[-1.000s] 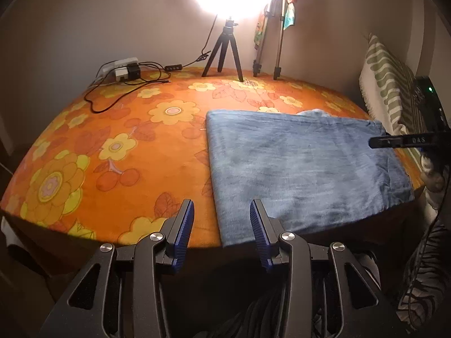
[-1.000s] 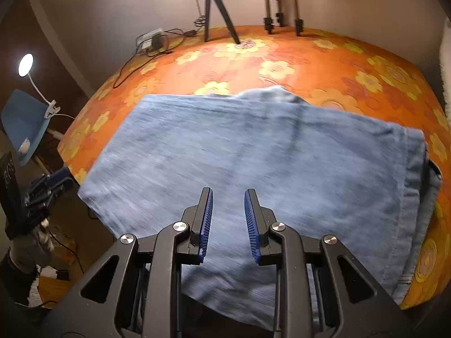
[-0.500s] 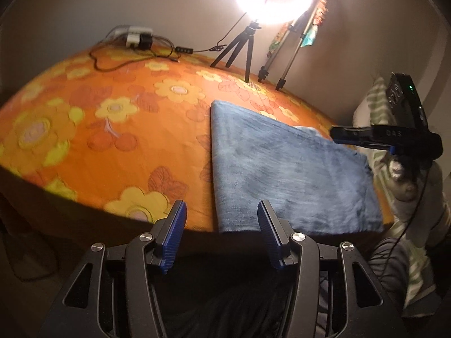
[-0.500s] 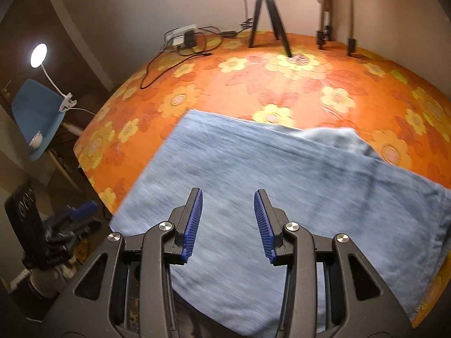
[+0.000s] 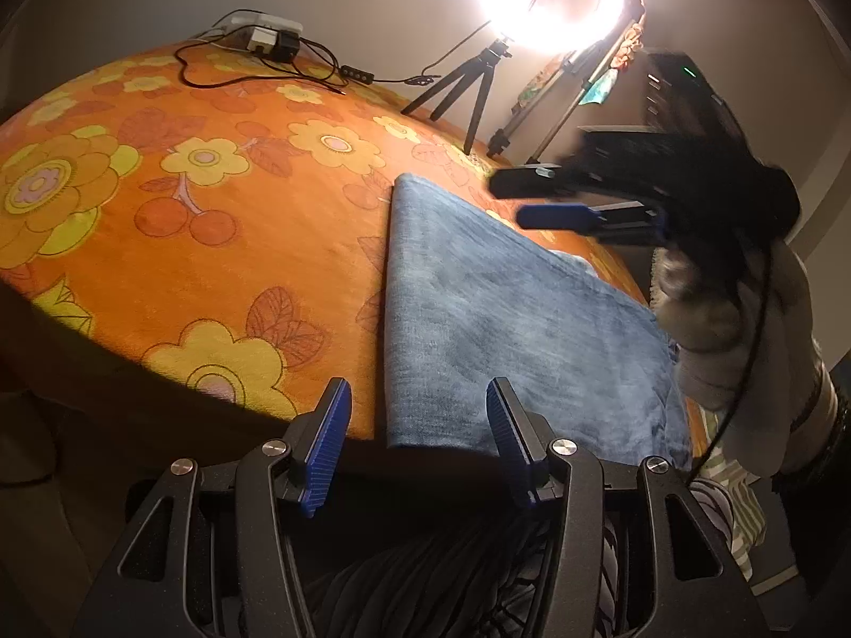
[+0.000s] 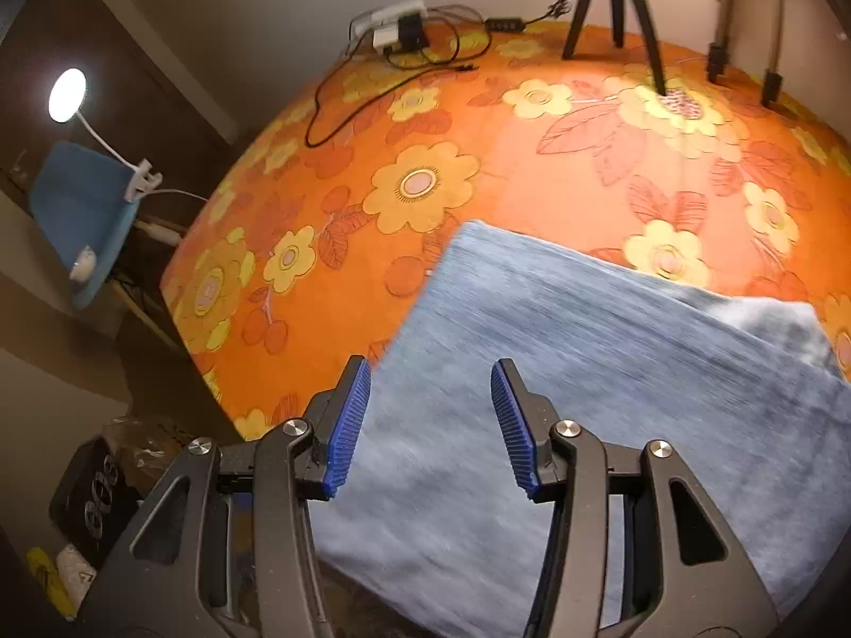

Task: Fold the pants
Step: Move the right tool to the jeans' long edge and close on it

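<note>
The blue denim pants (image 5: pixel 505 319) lie folded flat on the orange flowered table cover (image 5: pixel 223 223), with one end at the near edge. My left gripper (image 5: pixel 420 441) is open and empty, just off the table's near edge at the pants' near left corner. My right gripper (image 6: pixel 428 425) is open and empty, hovering over the left part of the pants (image 6: pixel 611 372). The right gripper also shows in the left wrist view (image 5: pixel 558 202), blurred, above the pants' far right side.
A ring light on a tripod (image 5: pixel 478 80) and two thin stands (image 5: pixel 574 90) sit at the table's far edge. A power strip with cables (image 5: pixel 260 42) lies at the far left. A clip lamp and blue chair (image 6: pixel 80 202) stand off the table's left.
Both grippers have opened wider. The right gripper has swung left across the pants toward their left edge. The left gripper has dropped lower and turned right toward the pants' near left corner.
</note>
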A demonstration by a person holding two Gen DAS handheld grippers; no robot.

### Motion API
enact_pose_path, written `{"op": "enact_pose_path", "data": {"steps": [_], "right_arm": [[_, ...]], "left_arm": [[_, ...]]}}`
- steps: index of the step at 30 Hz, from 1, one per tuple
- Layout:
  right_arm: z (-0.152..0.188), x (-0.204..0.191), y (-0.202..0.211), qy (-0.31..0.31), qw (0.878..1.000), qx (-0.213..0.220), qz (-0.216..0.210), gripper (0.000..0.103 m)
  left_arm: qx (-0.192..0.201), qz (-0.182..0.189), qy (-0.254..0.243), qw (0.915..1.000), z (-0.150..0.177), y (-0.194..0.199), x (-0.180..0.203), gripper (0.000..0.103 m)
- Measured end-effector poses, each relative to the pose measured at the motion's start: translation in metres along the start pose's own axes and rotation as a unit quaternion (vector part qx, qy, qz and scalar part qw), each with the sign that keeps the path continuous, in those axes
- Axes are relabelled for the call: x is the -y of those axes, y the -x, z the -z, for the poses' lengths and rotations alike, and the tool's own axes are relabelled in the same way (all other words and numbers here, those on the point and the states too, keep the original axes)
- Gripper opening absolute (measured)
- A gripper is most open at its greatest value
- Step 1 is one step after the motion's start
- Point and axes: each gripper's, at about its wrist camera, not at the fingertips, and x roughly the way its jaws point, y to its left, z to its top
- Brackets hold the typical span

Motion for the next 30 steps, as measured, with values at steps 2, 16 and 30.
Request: {"op": "enact_pose_path", "data": {"steps": [2, 16, 30], "right_arm": [[-0.009, -0.011, -0.014, 0.007, 1.000, -0.007, 0.015, 0.050], [-0.037, -0.040, -0.083, 0.030, 0.988, -0.093, 0.122, 0.050], [-0.037, -0.058, -0.109, 0.069, 0.973, -0.124, 0.182, 0.048]], "left_arm": [[0.001, 0.000, 0.004, 1.0000, -0.001, -0.001, -0.002, 0.052], [-0.003, 0.013, 0.007, 0.9999, -0.002, -0.016, -0.003, 0.052], [-0.002, 0.012, -0.002, 0.9999, -0.001, -0.020, 0.001, 0.052]]}}
